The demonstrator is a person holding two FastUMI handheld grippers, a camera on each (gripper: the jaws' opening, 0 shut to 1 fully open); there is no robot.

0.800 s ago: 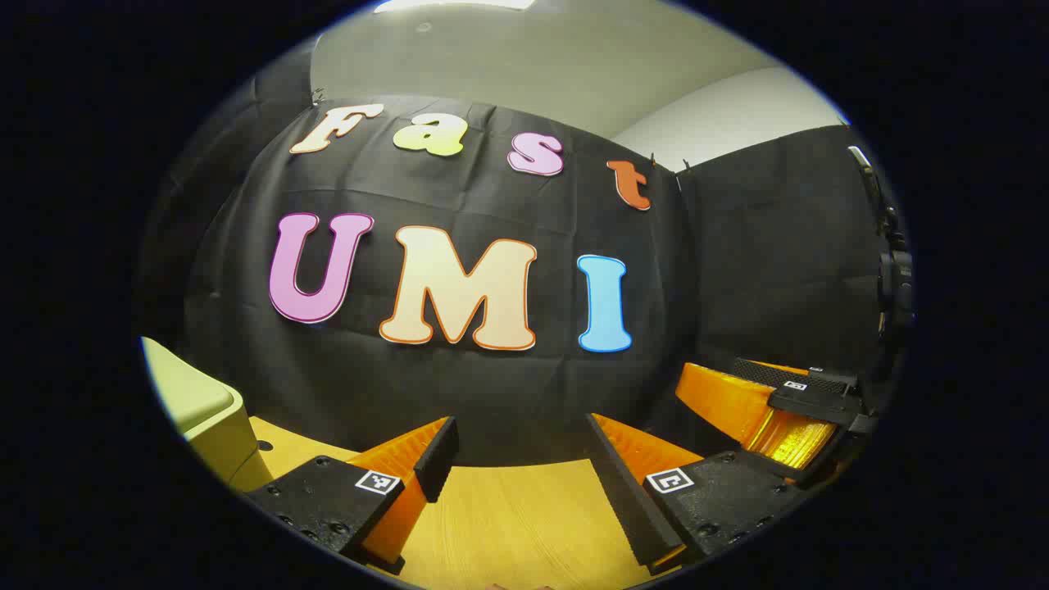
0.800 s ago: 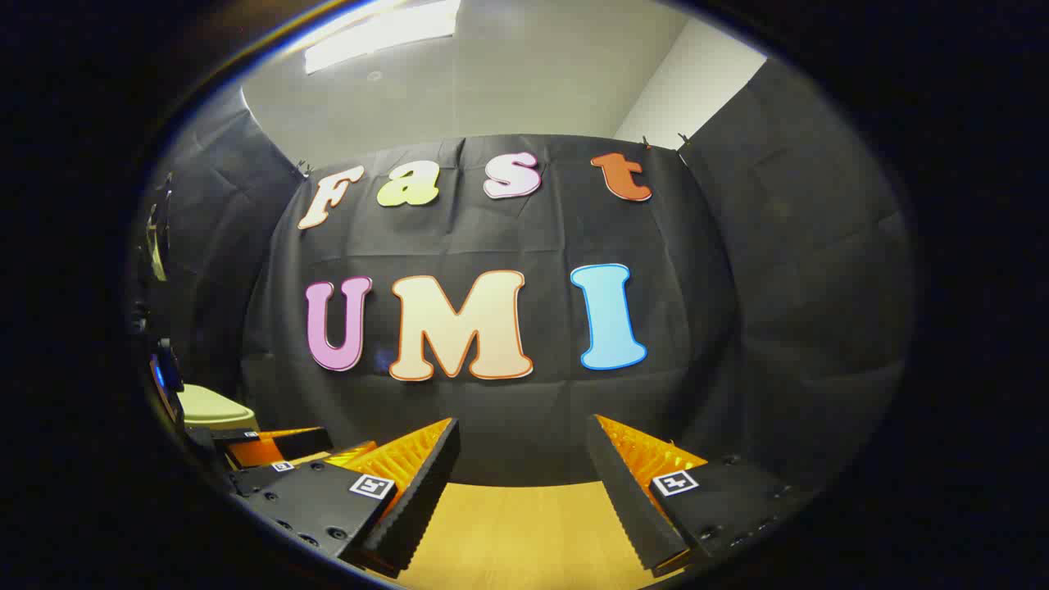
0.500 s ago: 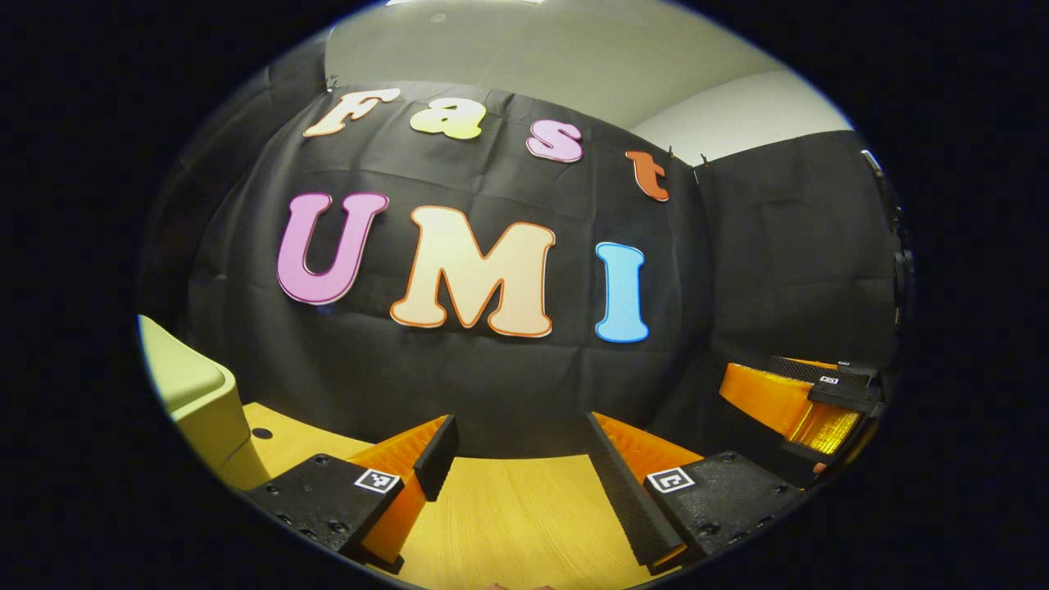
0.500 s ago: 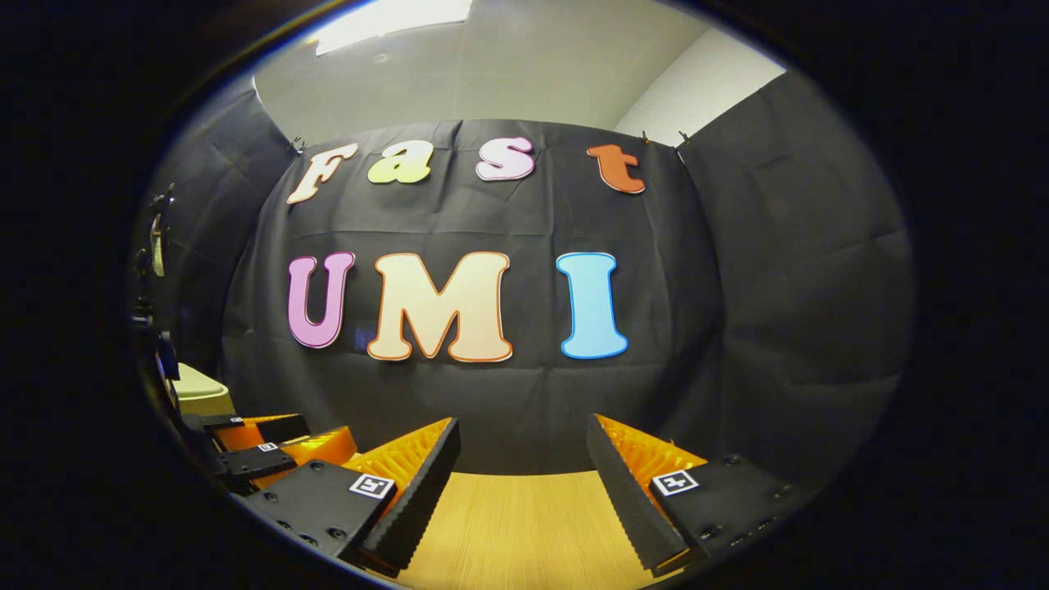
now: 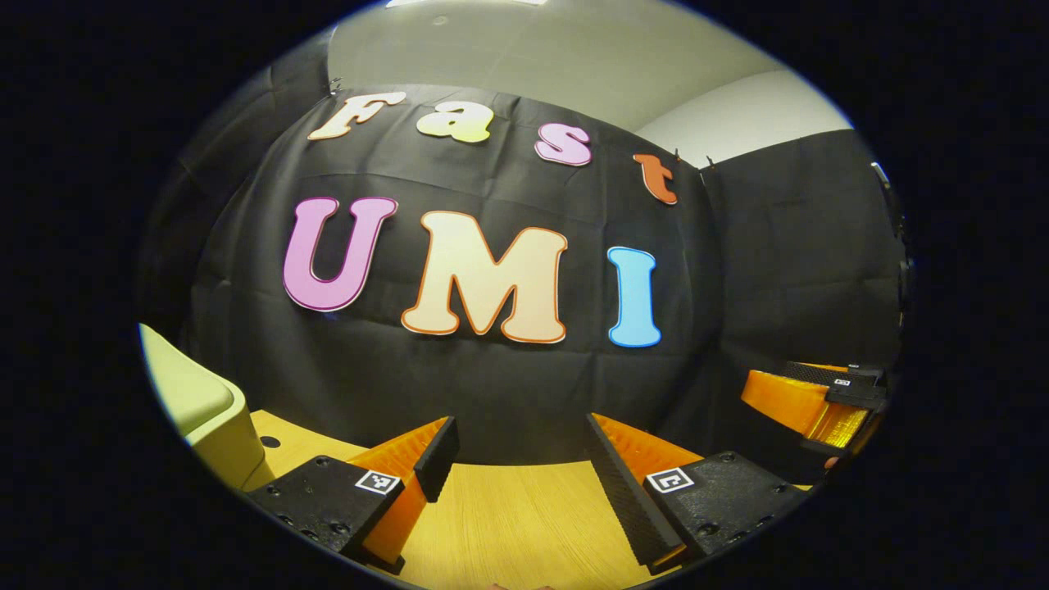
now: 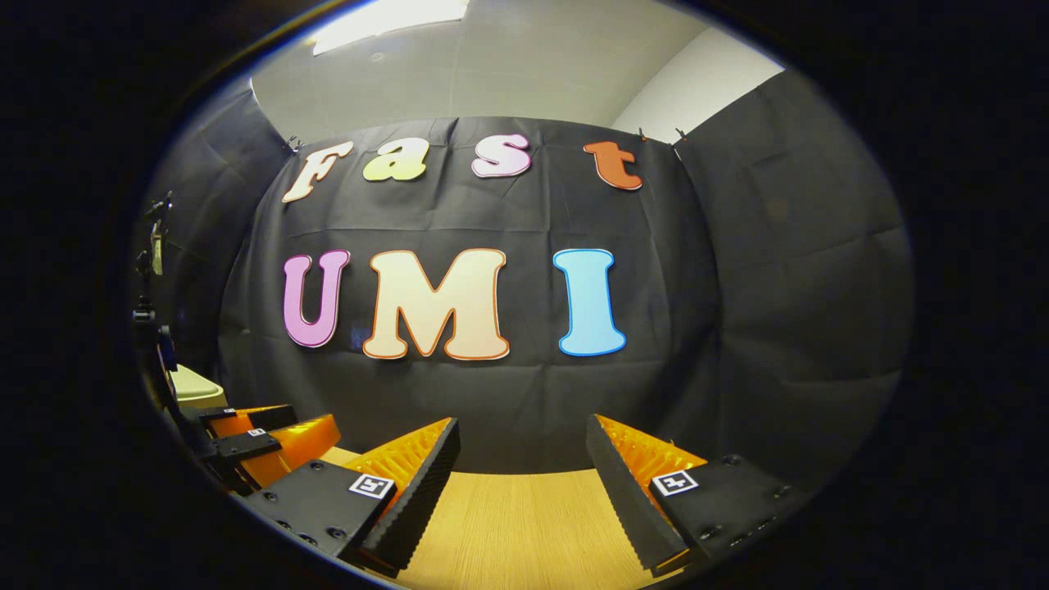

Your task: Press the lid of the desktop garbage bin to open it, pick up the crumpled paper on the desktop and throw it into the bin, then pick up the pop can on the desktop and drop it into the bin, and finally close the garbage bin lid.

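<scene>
A pale green bin (image 5: 201, 410) with its lid down stands at the left edge of the left gripper view, to the left of my left gripper (image 5: 521, 442). That gripper is open above the wooden table (image 5: 508, 524), nothing between its fingers. The right gripper (image 5: 819, 401) appears at the far right of the same view. In the right gripper view my right gripper (image 6: 523, 447) is open and empty over the table (image 6: 524, 524). The left gripper (image 6: 262, 434) sits at its lower left, with a sliver of the bin (image 6: 197, 387) behind it.
The black cloth wall closes the table off at the back and on the right. A small dark hole (image 5: 268, 442) marks the tabletop beside the bin. A stand with dark gear (image 6: 152, 270) rises at the far left of the right gripper view.
Both grippers have shifted slightly; the right gripper has drifted farther right in the left gripper view. Both stay open and empty.
</scene>
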